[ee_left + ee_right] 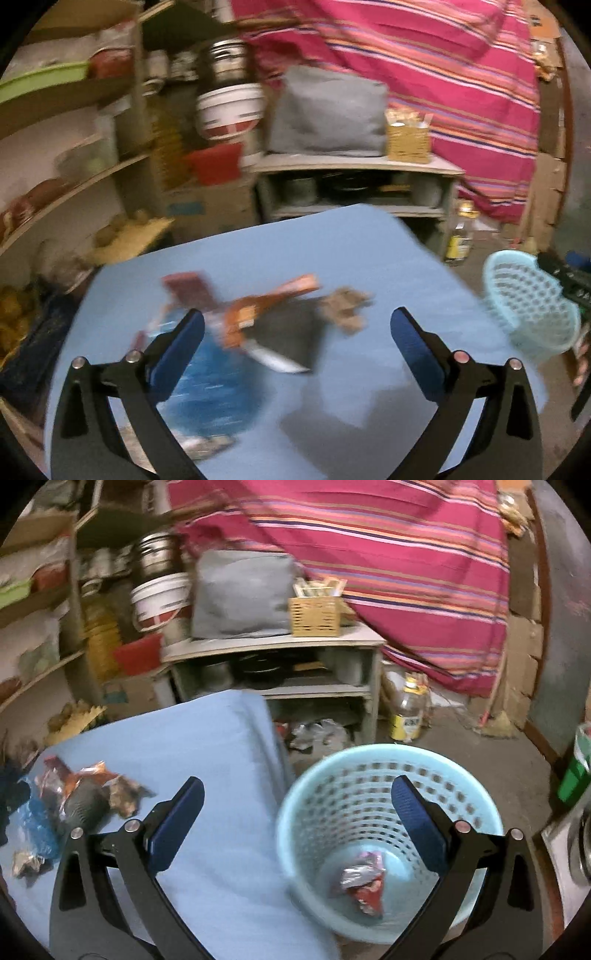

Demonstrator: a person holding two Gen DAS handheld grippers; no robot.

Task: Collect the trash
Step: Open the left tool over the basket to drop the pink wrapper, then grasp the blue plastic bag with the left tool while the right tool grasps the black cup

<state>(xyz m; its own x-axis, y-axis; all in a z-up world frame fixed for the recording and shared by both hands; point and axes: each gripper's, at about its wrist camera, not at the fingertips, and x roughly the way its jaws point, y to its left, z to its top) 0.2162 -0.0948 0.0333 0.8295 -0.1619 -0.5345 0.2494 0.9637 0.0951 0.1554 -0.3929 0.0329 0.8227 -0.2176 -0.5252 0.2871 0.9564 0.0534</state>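
Note:
A heap of wrappers lies on the blue cloth table (369,251): an orange packet (273,299), a blue plastic bag (210,380), a crumpled brown scrap (347,306) and a dark sheet (288,332). My left gripper (297,332) hangs open above this heap with nothing between its pads. In the right wrist view the same heap (74,797) sits at the left. A light blue perforated bin (388,812) stands on the floor beside the table, with a red and silver wrapper (364,882) at its bottom. My right gripper (297,812) is open and empty over the table edge and bin rim.
Behind the table stands a low grey cabinet (273,657) bearing a grey bag (240,594) and a wicker box (316,614). Cluttered shelves (74,177) fill the left. A striped pink cloth (388,554) hangs behind. A bottle (408,709) stands on the floor.

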